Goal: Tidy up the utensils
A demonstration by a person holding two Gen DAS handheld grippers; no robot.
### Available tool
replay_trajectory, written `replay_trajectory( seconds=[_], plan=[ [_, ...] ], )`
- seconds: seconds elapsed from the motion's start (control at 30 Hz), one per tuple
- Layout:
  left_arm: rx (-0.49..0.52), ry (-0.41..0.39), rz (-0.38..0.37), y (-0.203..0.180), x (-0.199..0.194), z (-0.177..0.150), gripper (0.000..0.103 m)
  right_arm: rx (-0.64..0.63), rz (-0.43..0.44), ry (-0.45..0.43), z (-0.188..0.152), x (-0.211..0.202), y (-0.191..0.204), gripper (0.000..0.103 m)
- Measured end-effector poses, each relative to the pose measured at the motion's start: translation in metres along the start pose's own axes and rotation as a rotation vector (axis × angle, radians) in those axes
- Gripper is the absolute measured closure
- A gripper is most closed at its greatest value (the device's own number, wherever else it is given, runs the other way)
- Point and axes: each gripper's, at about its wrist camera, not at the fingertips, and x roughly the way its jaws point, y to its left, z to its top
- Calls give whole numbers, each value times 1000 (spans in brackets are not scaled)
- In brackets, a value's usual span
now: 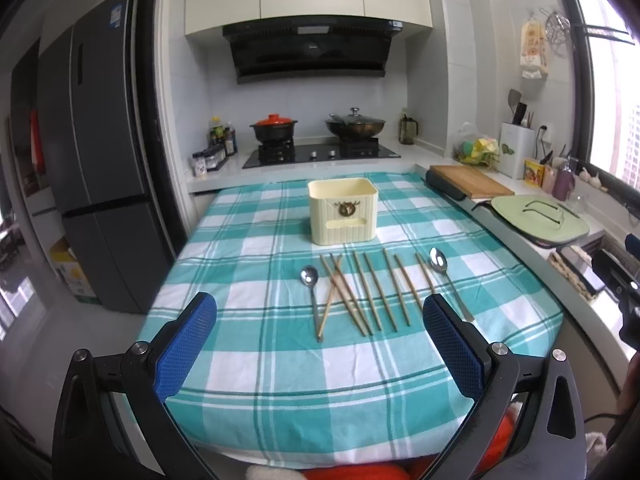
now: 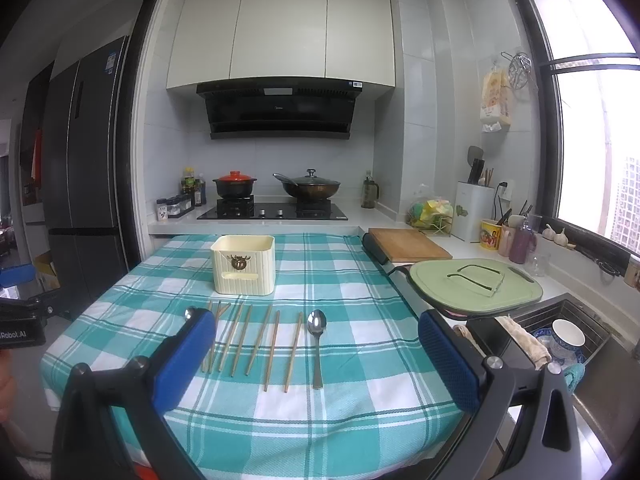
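Blue-padded and spread wide, the left gripper (image 1: 320, 344) and right gripper (image 2: 316, 360) hang over the near edge of the checked worktop (image 1: 280, 380), neither grasping anything. Beyond them the chopsticks (image 1: 372, 292) lie in a row between two spoons (image 1: 310, 280) (image 2: 317, 328), in front of the cream holder (image 1: 343, 210). Two chopsticks cross at the left; pinching there risks dragging its neighbour. Thin sticks may also slip or roll on cloth.
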Motion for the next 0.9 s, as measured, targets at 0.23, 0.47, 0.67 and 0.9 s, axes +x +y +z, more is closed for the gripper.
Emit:
replay_trajectory(
  seconds=[0.23, 0.47, 0.67, 0.9],
  plan=[
    [11, 8, -2, -4, 3, 1, 0, -6, -1, 6, -3, 4, 1, 0],
    [18, 13, 4, -5, 5, 2, 0, 5, -1, 17, -4, 7, -3, 0],
    [19, 11, 5, -5, 6, 3, 0, 3, -1, 13, -4, 8, -4, 0],
    [22, 6, 7, -5, 5, 2, 0, 3, -1, 7, -5, 8, -5, 0]
  ],
)
